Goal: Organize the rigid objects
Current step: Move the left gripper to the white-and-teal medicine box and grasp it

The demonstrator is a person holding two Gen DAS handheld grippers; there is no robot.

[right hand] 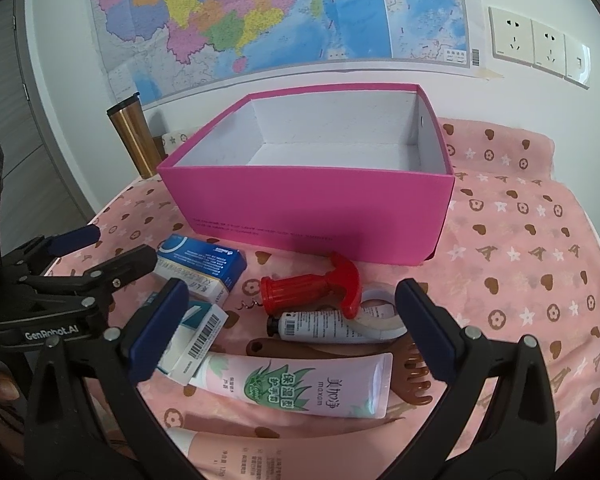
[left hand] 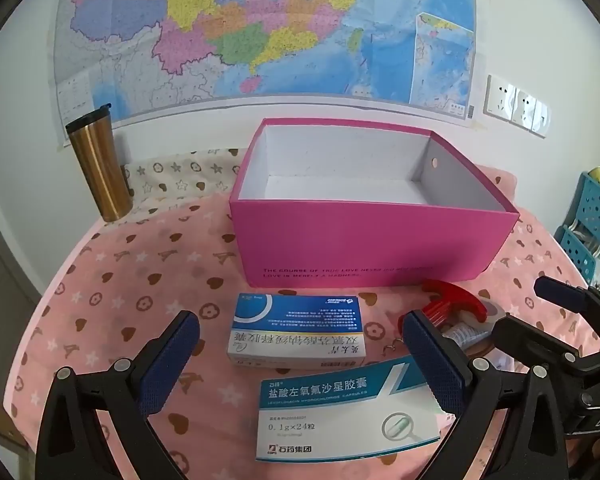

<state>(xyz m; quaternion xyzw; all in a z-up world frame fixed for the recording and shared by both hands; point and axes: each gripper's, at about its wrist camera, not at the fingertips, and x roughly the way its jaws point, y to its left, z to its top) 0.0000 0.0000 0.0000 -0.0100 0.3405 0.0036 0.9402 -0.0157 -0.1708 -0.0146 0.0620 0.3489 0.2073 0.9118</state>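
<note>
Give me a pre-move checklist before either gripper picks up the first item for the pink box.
1. Pink box open and upright, inside bare where visible: ok.
2. Left gripper open, holding nothing: ok.
3. Right gripper open, holding nothing: ok.
4. Blue medicine box lying free between the left fingers, nothing on top: ok.
5. Hand cream tube free to lift: not ok, it lies across the brown comb and beside the small white tube.
6. Grippers apart from each other: cannot tell, they sit close side by side.
</note>
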